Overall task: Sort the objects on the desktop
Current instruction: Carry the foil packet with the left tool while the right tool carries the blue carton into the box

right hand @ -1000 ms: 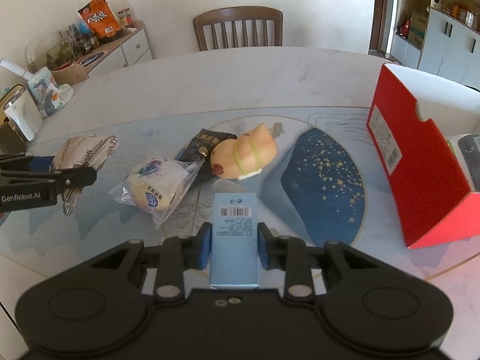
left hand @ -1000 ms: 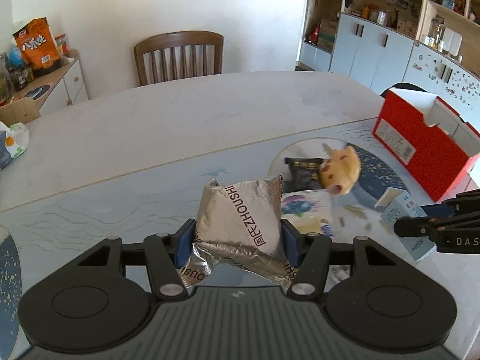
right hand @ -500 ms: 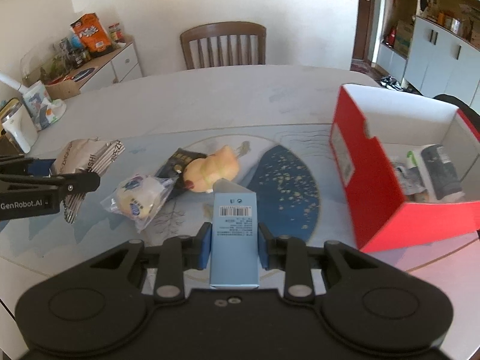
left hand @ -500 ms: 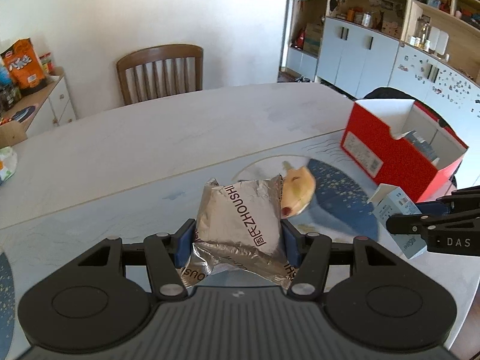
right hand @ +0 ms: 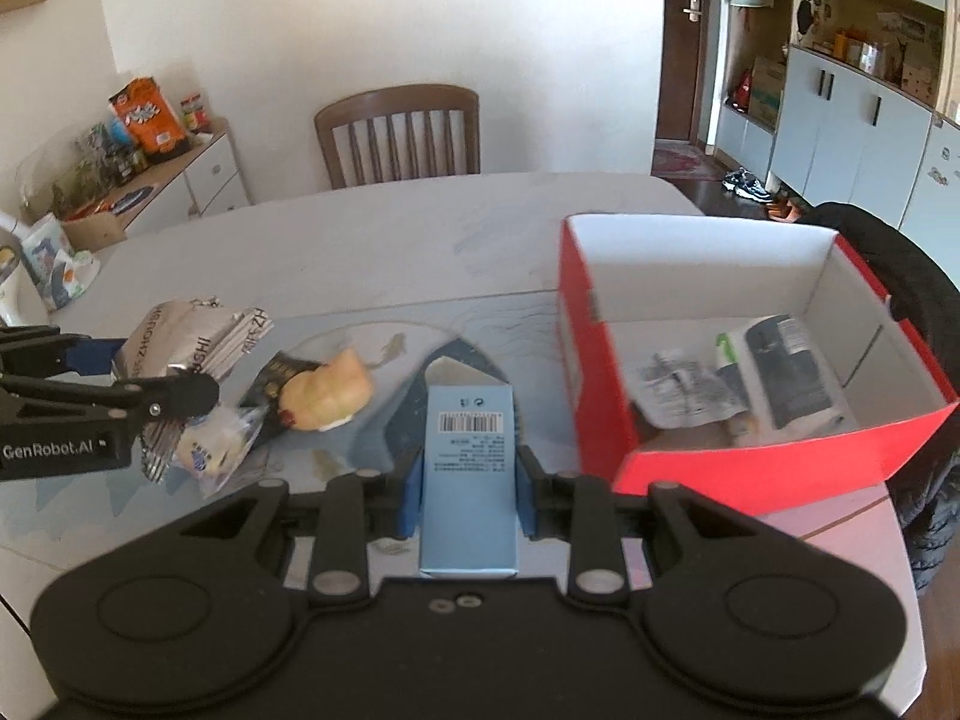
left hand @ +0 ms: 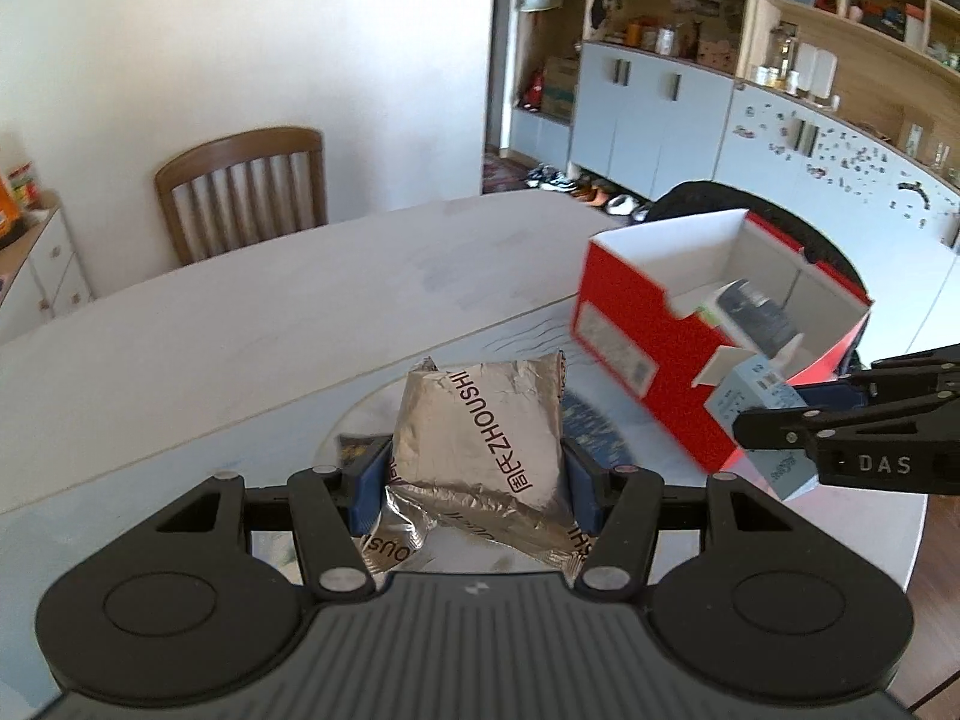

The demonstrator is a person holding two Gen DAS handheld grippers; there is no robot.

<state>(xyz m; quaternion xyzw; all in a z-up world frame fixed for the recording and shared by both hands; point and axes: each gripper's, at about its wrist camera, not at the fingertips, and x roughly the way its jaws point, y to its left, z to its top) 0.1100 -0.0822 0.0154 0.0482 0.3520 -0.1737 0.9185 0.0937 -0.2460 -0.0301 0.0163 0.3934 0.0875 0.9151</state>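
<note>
My left gripper (left hand: pixel 477 474) is shut on a silver foil packet (left hand: pixel 480 432) and holds it above the table; the packet also shows in the right wrist view (right hand: pixel 186 339). My right gripper (right hand: pixel 468 480) is shut on a light blue carton (right hand: pixel 469 468), also seen in the left wrist view (left hand: pixel 759 414) beside the red box (left hand: pixel 648 354). The red box (right hand: pixel 594 360) is open and holds several packets. On the table lie a yellow plush toy (right hand: pixel 327 396), a dark packet (right hand: pixel 273 378) and a clear bag with a bun (right hand: pixel 216 450).
A wooden chair (right hand: pixel 399 138) stands at the table's far side. A white cabinet (right hand: pixel 180 192) with snack bags is at the back left. Grey cupboards and shelves (left hand: pixel 750 114) line the right wall. A dark chair back (right hand: pixel 924 324) is behind the box.
Both grippers have lifted and swung right toward the red box with their loads still held. The box now looks closer and its inside shows.
</note>
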